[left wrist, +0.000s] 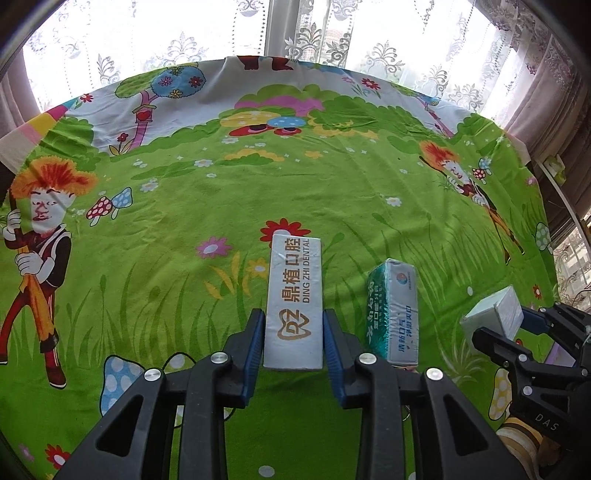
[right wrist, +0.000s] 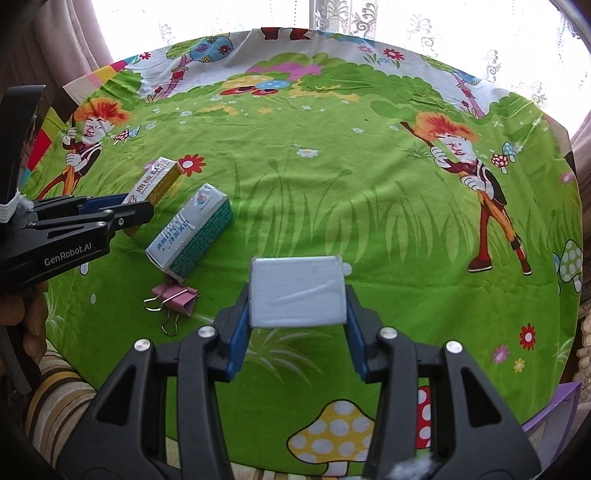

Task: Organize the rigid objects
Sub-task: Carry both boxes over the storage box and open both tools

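Observation:
My left gripper [left wrist: 294, 317] is shut on a long white box [left wrist: 295, 291] printed "DING ZHI DENTAL", its blue pads pressing both long sides. In the right wrist view that white box [right wrist: 157, 179] shows a yellow side and juts out past the left gripper [right wrist: 138, 208]. My right gripper [right wrist: 298, 308] is shut on a pale grey-blue box [right wrist: 298, 291], gripped at its two short ends. The left wrist view shows this pale box [left wrist: 493, 312] in the right gripper [left wrist: 517, 332] at the far right. A teal-and-white box [left wrist: 394, 314] [right wrist: 192, 236] lies on the cloth between the two.
A pink binder clip [right wrist: 173, 299] lies just in front of the teal box. The round table wears a green cartoon cloth [right wrist: 332, 184]. A purple container edge [right wrist: 554, 410] sits at the lower right. A striped sleeve [right wrist: 55, 402] is at the lower left. Curtains [left wrist: 295, 33] hang behind.

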A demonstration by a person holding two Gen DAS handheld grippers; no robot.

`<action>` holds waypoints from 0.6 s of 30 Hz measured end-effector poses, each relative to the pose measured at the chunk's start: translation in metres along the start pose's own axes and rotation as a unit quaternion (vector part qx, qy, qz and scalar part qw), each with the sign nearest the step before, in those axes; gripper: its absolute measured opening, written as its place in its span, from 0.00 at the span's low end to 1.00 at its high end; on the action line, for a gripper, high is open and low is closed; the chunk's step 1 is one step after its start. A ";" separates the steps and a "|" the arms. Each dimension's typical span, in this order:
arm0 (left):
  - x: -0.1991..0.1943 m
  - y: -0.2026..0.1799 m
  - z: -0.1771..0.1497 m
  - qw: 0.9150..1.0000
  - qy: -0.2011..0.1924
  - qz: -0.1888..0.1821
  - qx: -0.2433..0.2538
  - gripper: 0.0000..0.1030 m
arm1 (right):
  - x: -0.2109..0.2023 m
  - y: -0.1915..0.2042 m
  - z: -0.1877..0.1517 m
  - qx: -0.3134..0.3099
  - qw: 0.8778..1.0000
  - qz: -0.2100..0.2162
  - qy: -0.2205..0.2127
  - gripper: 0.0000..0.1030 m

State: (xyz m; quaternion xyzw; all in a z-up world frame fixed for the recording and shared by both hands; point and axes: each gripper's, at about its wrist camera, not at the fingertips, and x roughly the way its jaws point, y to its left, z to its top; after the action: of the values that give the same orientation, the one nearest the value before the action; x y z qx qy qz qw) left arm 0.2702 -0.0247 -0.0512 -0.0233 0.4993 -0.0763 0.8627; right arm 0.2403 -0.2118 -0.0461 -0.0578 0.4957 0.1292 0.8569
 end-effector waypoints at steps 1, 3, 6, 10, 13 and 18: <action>-0.004 0.000 -0.002 1.000 -0.003 -0.001 -0.001 0.31 | -0.003 0.000 -0.002 0.001 1.000 0.001 -0.002 0.48; -0.014 -0.003 -0.004 1.000 -0.009 -0.004 -0.001 0.31 | -0.011 0.002 -0.005 0.003 1.000 0.003 -0.005 0.48; -0.028 -0.007 -0.007 1.000 -0.019 -0.009 -0.001 0.31 | -0.021 0.004 -0.010 0.005 1.000 0.003 -0.012 0.48; -0.046 -0.013 -0.012 0.999 -0.031 -0.016 0.001 0.31 | -0.034 0.005 -0.017 0.009 1.000 0.002 -0.019 0.48; -0.058 -0.020 -0.017 0.999 -0.037 -0.025 0.003 0.31 | -0.043 0.005 -0.021 0.012 1.000 0.001 -0.025 0.48; -0.077 -0.035 -0.026 0.998 -0.045 -0.040 0.010 0.31 | -0.059 0.006 -0.031 0.017 0.999 0.002 -0.034 0.48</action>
State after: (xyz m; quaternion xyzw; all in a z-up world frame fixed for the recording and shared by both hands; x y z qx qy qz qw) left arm 0.2063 -0.0465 0.0060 -0.0375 0.4575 -0.1146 0.8810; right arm 0.1849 -0.2232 -0.0106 -0.0377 0.4683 0.1243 0.8740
